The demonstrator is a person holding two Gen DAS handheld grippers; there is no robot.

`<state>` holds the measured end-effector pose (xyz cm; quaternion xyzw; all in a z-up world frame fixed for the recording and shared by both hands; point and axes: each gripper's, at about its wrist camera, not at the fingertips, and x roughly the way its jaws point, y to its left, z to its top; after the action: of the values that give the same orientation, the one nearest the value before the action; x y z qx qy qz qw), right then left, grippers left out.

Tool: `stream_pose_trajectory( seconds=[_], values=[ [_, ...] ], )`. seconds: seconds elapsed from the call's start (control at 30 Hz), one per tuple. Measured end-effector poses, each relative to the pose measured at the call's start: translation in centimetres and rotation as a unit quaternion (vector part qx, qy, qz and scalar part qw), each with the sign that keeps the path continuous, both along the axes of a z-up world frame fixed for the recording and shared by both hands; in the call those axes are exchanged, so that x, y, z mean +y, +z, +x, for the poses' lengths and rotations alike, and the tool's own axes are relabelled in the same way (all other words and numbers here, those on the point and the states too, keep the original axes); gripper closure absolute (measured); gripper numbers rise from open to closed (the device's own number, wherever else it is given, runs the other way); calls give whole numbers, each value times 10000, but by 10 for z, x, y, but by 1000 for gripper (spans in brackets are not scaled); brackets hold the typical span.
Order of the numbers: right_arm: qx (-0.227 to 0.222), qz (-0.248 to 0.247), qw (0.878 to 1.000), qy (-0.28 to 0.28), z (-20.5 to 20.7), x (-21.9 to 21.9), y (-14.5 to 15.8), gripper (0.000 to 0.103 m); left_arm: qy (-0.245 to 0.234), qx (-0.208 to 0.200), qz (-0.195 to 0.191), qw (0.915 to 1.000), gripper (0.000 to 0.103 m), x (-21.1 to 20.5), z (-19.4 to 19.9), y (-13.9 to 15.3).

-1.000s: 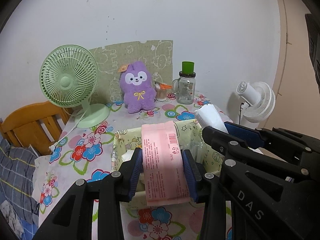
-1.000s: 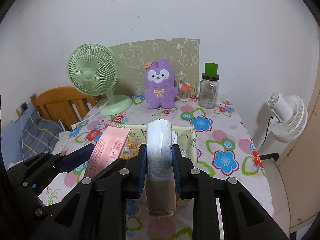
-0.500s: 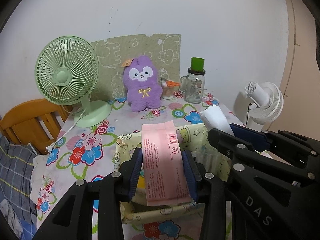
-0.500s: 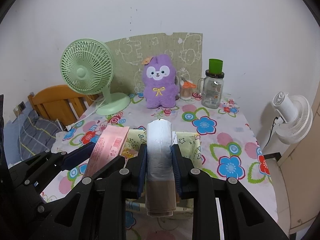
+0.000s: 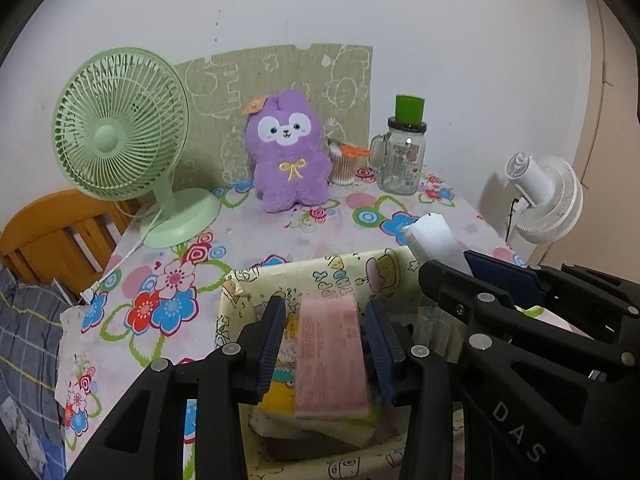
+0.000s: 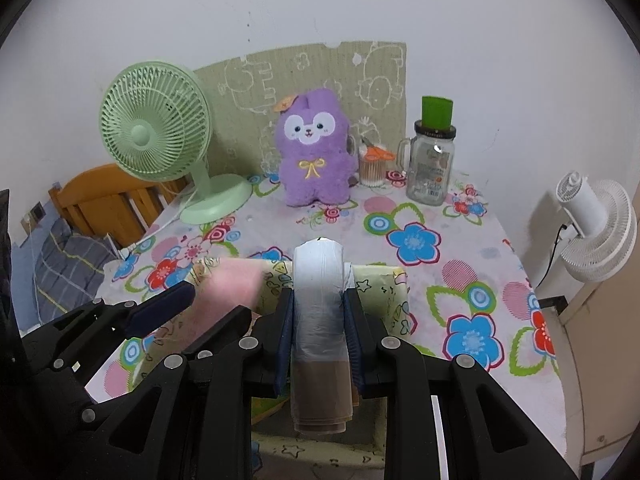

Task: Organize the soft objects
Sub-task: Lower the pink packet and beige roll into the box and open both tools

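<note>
A pink tissue pack [image 5: 330, 356], blurred, hangs between the pads of my left gripper [image 5: 324, 306] over a cream printed fabric basket [image 5: 320, 280]. The jaws are opening, and a gap shows on each side of the pack. My right gripper [image 6: 319, 296] is shut on a white wrapped pack [image 6: 319, 272] with a brown lower end, held above the basket's right half [image 6: 384, 280]. The pink pack [image 6: 232, 288] shows blurred at the left of the right wrist view. A purple plush toy [image 5: 288, 152] sits upright at the table's back.
On the floral tablecloth [image 6: 416, 240] stand a green desk fan [image 5: 120, 128] at back left, a cup of cotton swabs [image 5: 344, 160] and a glass jar with a green lid [image 5: 404, 156]. A white fan [image 5: 544, 200] stands off the right edge, a wooden chair [image 5: 52, 232] at left.
Both grippers came forward and down over the basket. The pink pack slid lower between the left pads, which have parted from it. The right grip is unchanged.
</note>
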<state>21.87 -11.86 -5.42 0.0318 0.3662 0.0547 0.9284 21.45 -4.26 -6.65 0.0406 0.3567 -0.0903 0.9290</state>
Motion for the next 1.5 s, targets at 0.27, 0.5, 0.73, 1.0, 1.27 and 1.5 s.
stream_pose_trajectory(
  seconds=[0.27, 0.5, 0.73, 1.0, 1.27, 1.5],
  values=[
    [196, 44, 9998, 92, 15, 3, -15, 76, 49, 105, 98, 9999, 30, 1, 5, -9],
    [330, 127, 9992, 203, 23, 9, -26, 76, 68, 187, 208, 9996, 28, 4, 6, -15],
    [449, 141, 9986, 222, 27, 13, -34, 62, 62, 208, 244, 9995, 25, 6, 3, -18],
    [453, 248, 9986, -112, 20, 3, -35, 22, 96, 214, 173, 9996, 20, 11, -5, -14],
    [409, 204, 9988, -197, 4, -1, -26, 22, 29, 135, 98, 9999, 15, 9, -21, -5],
    [269, 136, 9993, -229, -18, -3, -13, 21, 3, -6, 58, 10000, 12, 9, -39, 6]
  ],
)
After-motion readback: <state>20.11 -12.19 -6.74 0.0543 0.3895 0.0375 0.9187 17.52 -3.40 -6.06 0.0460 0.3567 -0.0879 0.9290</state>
